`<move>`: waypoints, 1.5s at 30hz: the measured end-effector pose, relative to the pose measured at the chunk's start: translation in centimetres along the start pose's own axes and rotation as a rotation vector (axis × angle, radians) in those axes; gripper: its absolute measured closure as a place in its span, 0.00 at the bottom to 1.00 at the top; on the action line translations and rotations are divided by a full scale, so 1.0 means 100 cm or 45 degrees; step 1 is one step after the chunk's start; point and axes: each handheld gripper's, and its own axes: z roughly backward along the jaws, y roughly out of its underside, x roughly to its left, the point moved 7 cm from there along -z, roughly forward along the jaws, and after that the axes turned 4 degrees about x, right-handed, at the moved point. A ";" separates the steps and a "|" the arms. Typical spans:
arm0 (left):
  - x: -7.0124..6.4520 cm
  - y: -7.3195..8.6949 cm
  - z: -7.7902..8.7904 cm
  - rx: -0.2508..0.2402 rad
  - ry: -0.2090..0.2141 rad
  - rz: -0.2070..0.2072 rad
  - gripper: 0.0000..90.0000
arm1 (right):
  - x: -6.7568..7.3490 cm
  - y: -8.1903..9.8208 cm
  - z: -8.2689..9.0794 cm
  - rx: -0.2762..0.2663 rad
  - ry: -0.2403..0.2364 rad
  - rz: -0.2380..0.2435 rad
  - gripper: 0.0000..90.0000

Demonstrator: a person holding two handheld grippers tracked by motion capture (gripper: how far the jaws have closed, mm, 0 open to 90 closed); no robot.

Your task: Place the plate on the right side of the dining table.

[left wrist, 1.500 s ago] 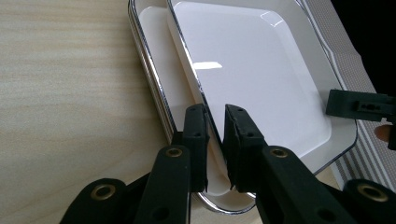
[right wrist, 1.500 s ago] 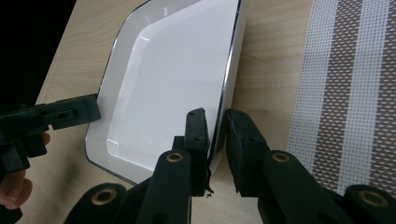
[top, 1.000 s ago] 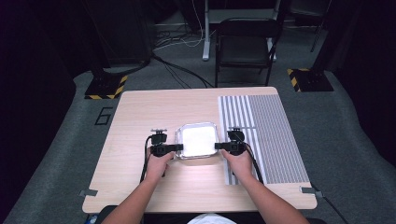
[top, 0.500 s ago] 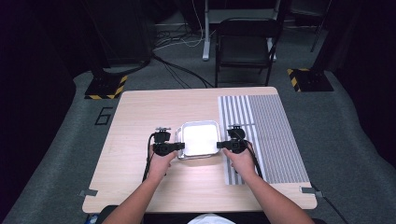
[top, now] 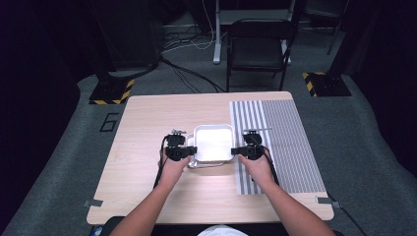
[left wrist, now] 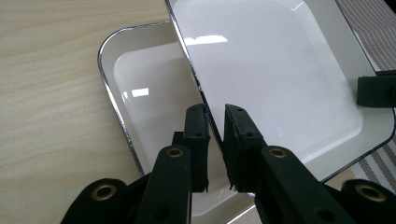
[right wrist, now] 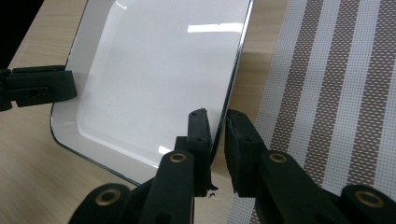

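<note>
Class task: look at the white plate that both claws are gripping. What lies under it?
Under the lifted plate a second white plate rests on the wooden table. Its right part is covered.

Both forearms reach in from the bottom of the high view, angled slightly inward, the 2 hands level with each other. The left gripper (top: pixel 188 150) points toward the right one, its jaws clamped tight on a thin rim. The right gripper (top: pixel 239 150) faces back at it, jaws likewise pinched together on an edge.
</note>
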 end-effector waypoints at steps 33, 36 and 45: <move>-0.026 -0.013 -0.005 0.053 -0.028 -0.089 0.88 | -0.014 -0.008 0.027 -0.029 -0.013 -0.038 0.91; -0.027 -0.014 -0.005 0.057 -0.025 -0.097 0.87 | -0.016 -0.009 0.028 -0.028 -0.014 -0.039 0.91; -0.035 -0.018 -0.009 0.061 -0.004 -0.114 0.87 | -0.023 -0.010 0.035 -0.048 -0.007 -0.050 0.90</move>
